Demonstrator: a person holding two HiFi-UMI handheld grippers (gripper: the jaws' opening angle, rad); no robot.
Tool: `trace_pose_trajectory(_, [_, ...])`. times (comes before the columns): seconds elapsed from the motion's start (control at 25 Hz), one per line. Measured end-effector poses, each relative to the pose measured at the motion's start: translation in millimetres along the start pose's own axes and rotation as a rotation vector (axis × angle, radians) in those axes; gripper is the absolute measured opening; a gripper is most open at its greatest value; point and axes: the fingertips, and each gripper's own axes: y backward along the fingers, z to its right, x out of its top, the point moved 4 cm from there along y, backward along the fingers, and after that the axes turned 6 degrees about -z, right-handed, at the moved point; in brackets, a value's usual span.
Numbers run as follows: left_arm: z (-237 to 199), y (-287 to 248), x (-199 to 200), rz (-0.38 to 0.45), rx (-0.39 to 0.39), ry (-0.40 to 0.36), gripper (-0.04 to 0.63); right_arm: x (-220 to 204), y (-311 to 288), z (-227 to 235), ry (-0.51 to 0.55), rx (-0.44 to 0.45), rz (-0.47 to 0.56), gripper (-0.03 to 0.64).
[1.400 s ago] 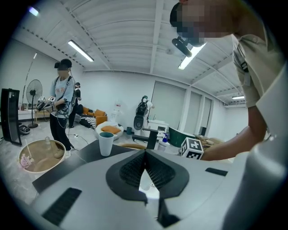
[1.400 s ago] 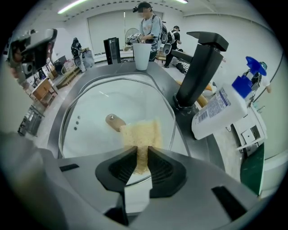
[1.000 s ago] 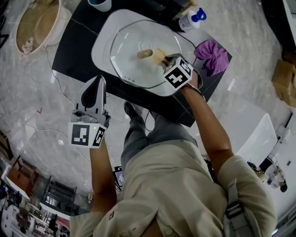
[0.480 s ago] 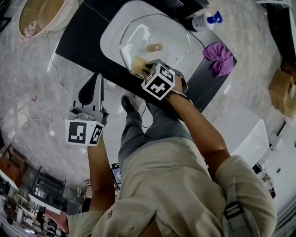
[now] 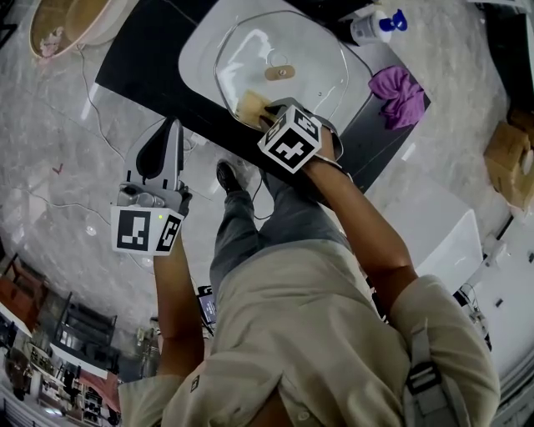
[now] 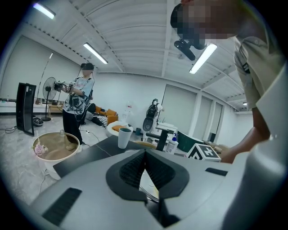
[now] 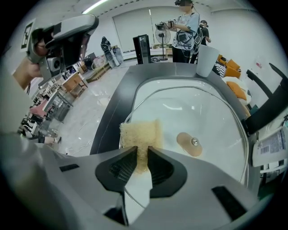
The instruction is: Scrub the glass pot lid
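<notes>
The glass pot lid (image 5: 284,62) lies flat on a white tray (image 5: 200,46) on the black table, its tan knob (image 5: 279,72) up. My right gripper (image 5: 265,113) is shut on a yellow sponge (image 5: 249,107) and presses it on the lid's near left rim. In the right gripper view the sponge (image 7: 140,134) sticks out past the jaws onto the lid (image 7: 198,117), left of the knob (image 7: 189,143). My left gripper (image 5: 173,129) hangs off the table over the floor, jaws closed with nothing between them (image 6: 145,168).
A spray bottle (image 5: 375,23) and a purple cloth (image 5: 399,87) lie at the table's right end. A white cup (image 7: 206,59) stands at the far side. A beige basin (image 5: 71,18) sits on the floor to the left, with a cable (image 5: 92,117) beside it.
My right gripper has dragged the sponge from right of the knob across to the lid's near left rim. The left gripper has stayed off the table.
</notes>
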Motion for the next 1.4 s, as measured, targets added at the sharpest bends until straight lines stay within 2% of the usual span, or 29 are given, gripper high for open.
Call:
trace_pose_trajectory(0.48, [9.9, -5.2, 8.7, -0.004, -0.02, -0.025, 0.014, -43.6, 9.6, 34.7, -0.095, -0.054, -0.051, 0.08])
trace_pose_trajectory(1.04, [23.4, 6.4, 31.1, 0.01, -0.032, -0.076, 0.015, -79.1, 33.5, 95.7, -0.159, -0.208, -0.082, 0.08])
trace_pose_trajectory(1.4, [35.0, 23.4, 49.4, 0.019, -0.035, -0.108, 0.015, -87.2, 39.7, 104.4, -0.2, -0.202, -0.085, 0.08])
